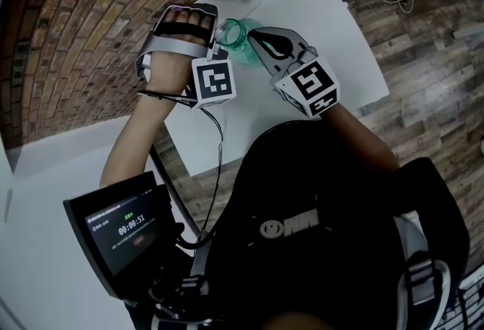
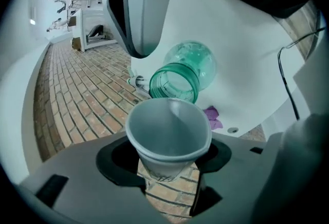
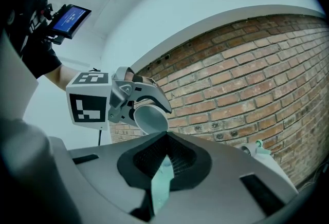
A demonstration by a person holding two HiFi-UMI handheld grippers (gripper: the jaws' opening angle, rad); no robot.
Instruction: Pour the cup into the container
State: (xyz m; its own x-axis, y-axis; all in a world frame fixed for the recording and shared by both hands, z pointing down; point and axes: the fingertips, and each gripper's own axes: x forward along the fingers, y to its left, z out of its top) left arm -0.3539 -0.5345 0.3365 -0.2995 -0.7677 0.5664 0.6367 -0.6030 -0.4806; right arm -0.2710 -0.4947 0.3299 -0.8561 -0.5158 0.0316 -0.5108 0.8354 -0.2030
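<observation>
Gripping the tilted cup (image 2: pixel 168 133), left tongs (image 2: pixel 169 160) face the container (image 3: pixel 160 187), mostly hidden within clamping right tongs (image 3: pixel 165 142).

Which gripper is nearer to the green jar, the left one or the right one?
Right. The right gripper is shut on the green jar itself, which is tilted. The left gripper is shut on the white cup, whose rim is close to the jar's mouth.

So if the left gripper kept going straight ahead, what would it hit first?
Probably the green jar: its open mouth lies right beyond the paper cup the left gripper holds, so the cup's rim would likely meet it first, though the gap is hard to judge.
</observation>
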